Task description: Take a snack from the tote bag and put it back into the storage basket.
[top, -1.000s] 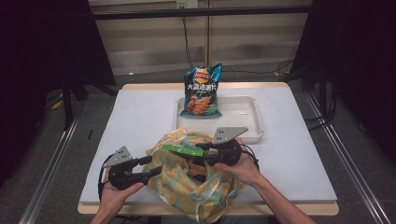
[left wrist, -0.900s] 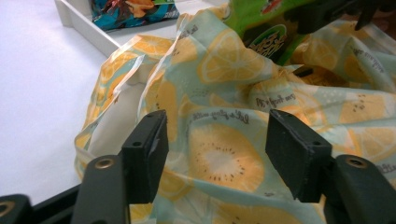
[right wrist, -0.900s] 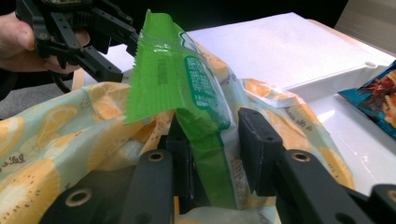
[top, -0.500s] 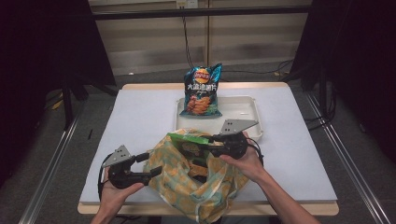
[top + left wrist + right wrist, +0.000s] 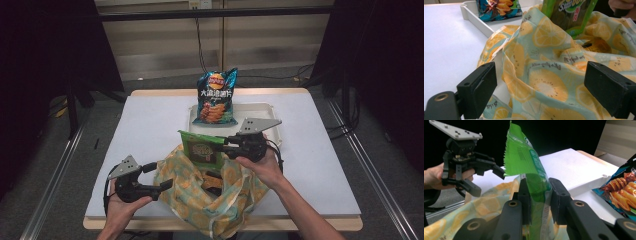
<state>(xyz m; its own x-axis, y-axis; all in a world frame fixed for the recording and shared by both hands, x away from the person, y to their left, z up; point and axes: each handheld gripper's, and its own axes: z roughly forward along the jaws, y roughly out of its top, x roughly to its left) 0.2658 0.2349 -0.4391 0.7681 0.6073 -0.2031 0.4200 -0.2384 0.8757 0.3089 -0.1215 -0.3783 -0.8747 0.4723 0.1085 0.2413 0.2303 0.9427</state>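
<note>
While the right claw (image 5: 537,202) clamps the green snack bag (image 5: 201,148) and holds it upright, half out of the mouth of the lemon-print tote (image 5: 215,195), the left claw (image 5: 162,177) sits at the tote's left edge, jaws wide; they have just been opening, fabric lies between them but the pads are off it. The blue chip bag (image 5: 215,97) already stands in the white tray (image 5: 277,132) at the far side of the tabletop (image 5: 145,120). Judging by that, unpacking is roughly midway: green bag needs lifting clear and setting in the tray. Something dark and yellowish (image 5: 596,45) shows inside the tote; can't identify it.
</note>
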